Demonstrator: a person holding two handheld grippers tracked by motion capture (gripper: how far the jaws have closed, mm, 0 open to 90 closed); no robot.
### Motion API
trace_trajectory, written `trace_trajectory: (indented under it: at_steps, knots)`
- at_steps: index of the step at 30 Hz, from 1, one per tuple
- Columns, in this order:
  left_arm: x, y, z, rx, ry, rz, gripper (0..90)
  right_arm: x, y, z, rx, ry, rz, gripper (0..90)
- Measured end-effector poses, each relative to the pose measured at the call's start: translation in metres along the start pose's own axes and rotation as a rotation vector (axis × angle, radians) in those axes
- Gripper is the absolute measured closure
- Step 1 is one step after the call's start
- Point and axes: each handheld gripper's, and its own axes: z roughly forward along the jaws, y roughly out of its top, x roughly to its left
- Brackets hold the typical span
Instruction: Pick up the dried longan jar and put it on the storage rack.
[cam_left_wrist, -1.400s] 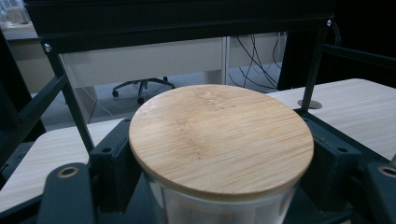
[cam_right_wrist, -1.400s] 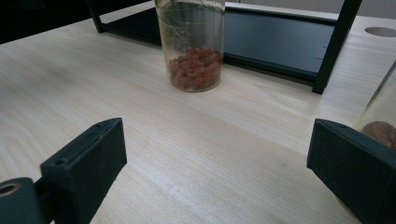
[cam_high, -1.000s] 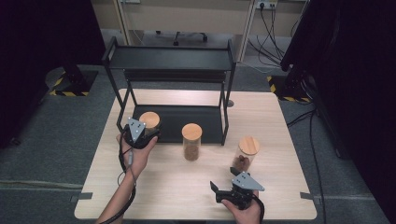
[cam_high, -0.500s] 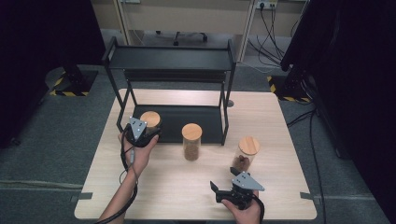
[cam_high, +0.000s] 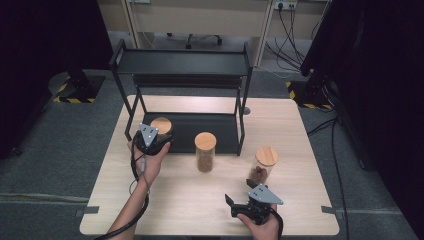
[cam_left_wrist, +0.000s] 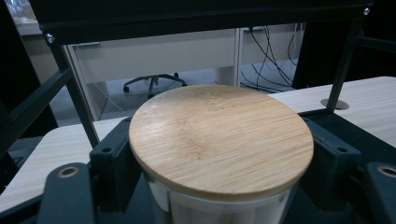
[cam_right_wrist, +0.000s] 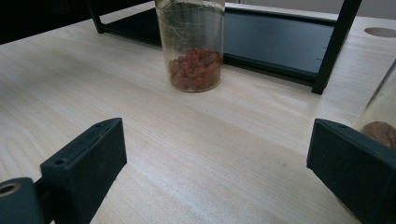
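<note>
The left claw (cam_high: 152, 142) is closed on a glass jar with a bamboo lid (cam_left_wrist: 220, 139), gripped just below the lid, at the front left edge of the black rack's (cam_high: 182, 62) lower shelf on the bench (cam_high: 180, 205). The right claw (cam_high: 240, 202) is held wide open, with nothing between its jaws, low over the bench near the front edge. Two more lidded jars (cam_high: 205, 152) (cam_high: 264, 163) are seen standing on the bench in front of the rack.

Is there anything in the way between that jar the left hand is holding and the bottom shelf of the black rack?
Nothing visible. The left gripper grips the held jar at the front edge of the rack's lower shelf, whose surface behind it looks bare. The middle jar stands on the table, off to one side.
</note>
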Motion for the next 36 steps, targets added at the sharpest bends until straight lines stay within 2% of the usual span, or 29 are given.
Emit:
trace_trajectory:
  at_steps: [19, 36]
  knots:
    - [0.005, 0.002, 0.01, 0.004, 0.025, -0.017, 24.8, 0.0, 0.0, 0.0, -0.001, 0.0, -0.001, 5.1]
    - [0.006, 0.001, 0.025, 0.012, 0.054, -0.011, 24.8, 0.0, 0.0, 0.0, -0.001, 0.0, 0.0, 5.1]
